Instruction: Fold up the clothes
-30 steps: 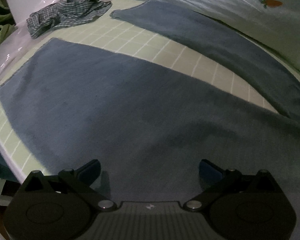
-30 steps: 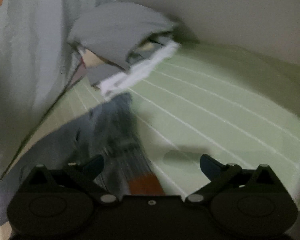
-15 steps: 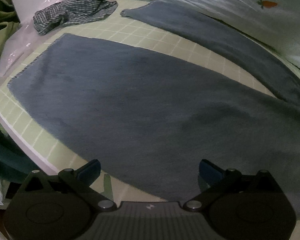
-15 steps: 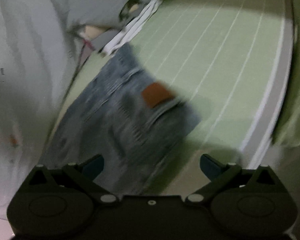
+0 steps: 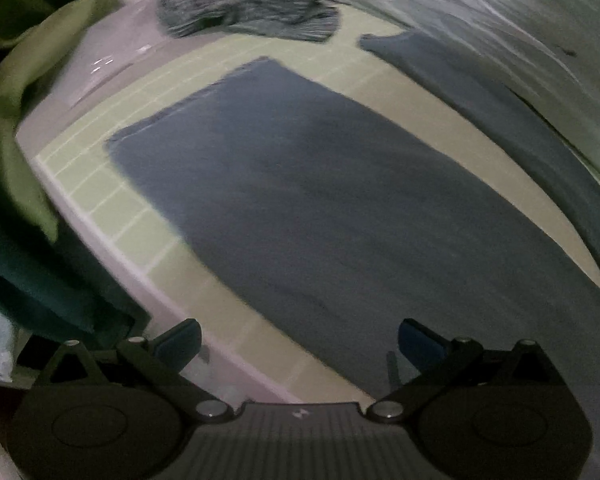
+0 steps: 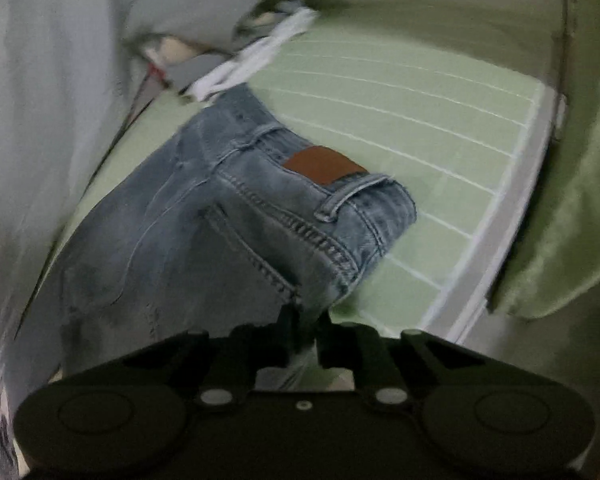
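Observation:
A pair of blue jeans lies spread on a pale green gridded mat. In the left wrist view one leg (image 5: pixel 340 200) fills the middle and the other leg (image 5: pixel 520 120) runs along the right. My left gripper (image 5: pixel 300 340) hovers open over the near edge of the mat (image 5: pixel 112 200), holding nothing. In the right wrist view the waist of the jeans (image 6: pixel 260 216) shows a brown leather patch (image 6: pixel 324 166). My right gripper (image 6: pixel 306 328) is shut on the lower edge of the waistband.
A crumpled checked shirt (image 5: pixel 244 4) lies at the far end of the mat. Green fabric (image 5: pixel 16 100) hangs at the left edge. A grey garment with white cloth (image 6: pixel 228 28) sits beyond the waistband. Pale bedding (image 5: pixel 500 12) borders the right, and green fabric (image 6: pixel 572 200) drapes beside the mat's right rim.
My right gripper went from open to shut on the jeans' waistband as it swung toward it. My left gripper drew back toward the mat's near edge and stayed open.

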